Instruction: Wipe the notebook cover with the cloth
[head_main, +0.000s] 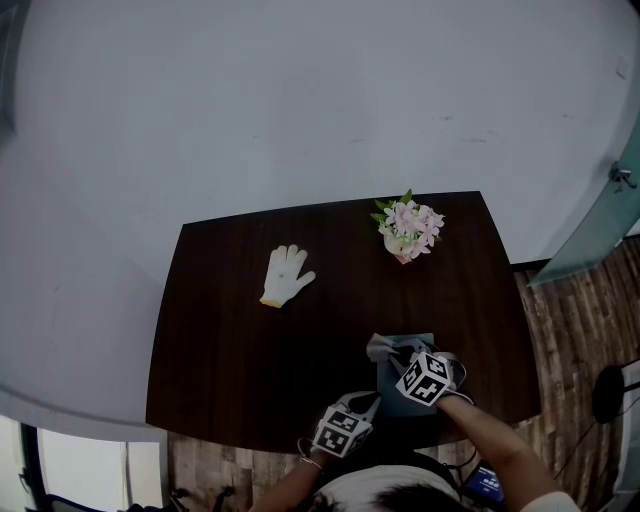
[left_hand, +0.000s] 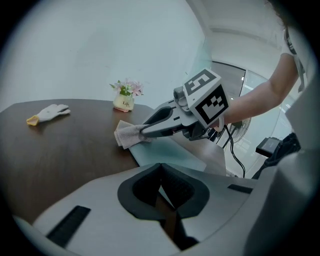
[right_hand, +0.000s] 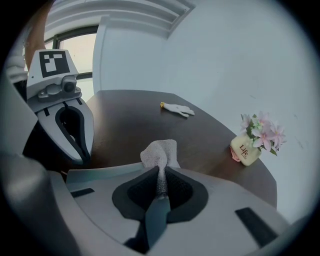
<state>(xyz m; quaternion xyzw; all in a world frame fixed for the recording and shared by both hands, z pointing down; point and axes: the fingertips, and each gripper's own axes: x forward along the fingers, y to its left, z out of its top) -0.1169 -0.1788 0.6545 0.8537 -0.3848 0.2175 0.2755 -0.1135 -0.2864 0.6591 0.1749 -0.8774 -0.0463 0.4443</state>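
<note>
The fingers (right_hand: 181, 192) of the right gripper (right_hand: 160, 174) are pinched tight on a pale grey cloth (right_hand: 160, 151), whose bunched free end fans out just past the tips. The cloth rests on the far left corner of the teal notebook (head_main: 398, 388) and partly spills onto the dark wooden bench (head_main: 230, 350). The notebook lies flat near the bench's front edge, right of centre.

The fingers (left_hand: 142, 189) of the left gripper (left_hand: 160, 167) are drawn together at the tips, with only a thin slit behind them. They sit at the notebook's near left corner. Whether they nip its edge cannot be told.

The only readable writing is "Life", printed on a small pale yellow pot (right_hand: 245, 150) of pink flowers. It stands at the bench's far side, well apart from the notebook. Each gripper carries a cube of black-and-white square markers. A white glove (head_main: 286, 275) with a yellow cuff lies flat farther left.
</note>
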